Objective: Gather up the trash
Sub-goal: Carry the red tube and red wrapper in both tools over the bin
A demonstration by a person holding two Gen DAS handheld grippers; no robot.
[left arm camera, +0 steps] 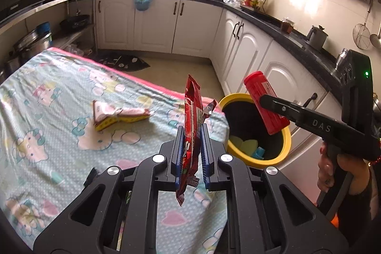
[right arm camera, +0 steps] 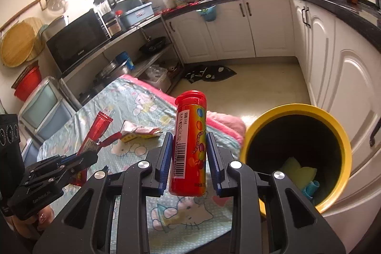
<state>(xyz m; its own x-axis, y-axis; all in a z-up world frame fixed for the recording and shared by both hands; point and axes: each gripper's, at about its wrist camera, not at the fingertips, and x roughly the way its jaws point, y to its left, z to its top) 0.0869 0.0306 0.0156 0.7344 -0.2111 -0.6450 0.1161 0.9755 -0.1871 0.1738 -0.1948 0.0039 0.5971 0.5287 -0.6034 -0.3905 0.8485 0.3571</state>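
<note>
My left gripper (left arm camera: 192,135) is shut on a red snack wrapper (left arm camera: 192,125) and holds it upright above the table's right end; it also shows in the right wrist view (right arm camera: 95,132). My right gripper (right arm camera: 189,142) is shut on a red candy tube (right arm camera: 189,146), held over the rim of the yellow trash bin (right arm camera: 343,146). In the left wrist view the tube (left arm camera: 263,104) hangs above the bin (left arm camera: 287,135). A crumpled pink and yellow wrapper (left arm camera: 119,114) lies on the tablecloth, also in the right wrist view (right arm camera: 139,131).
The table has a Hello Kitty cloth (left arm camera: 47,111). The bin holds yellow and blue trash (right arm camera: 300,170). White cabinets (left arm camera: 240,47) stand right behind the bin. A metal shelf with a microwave (right arm camera: 78,39) stands to the left. A dark mat (left arm camera: 123,62) lies on the floor.
</note>
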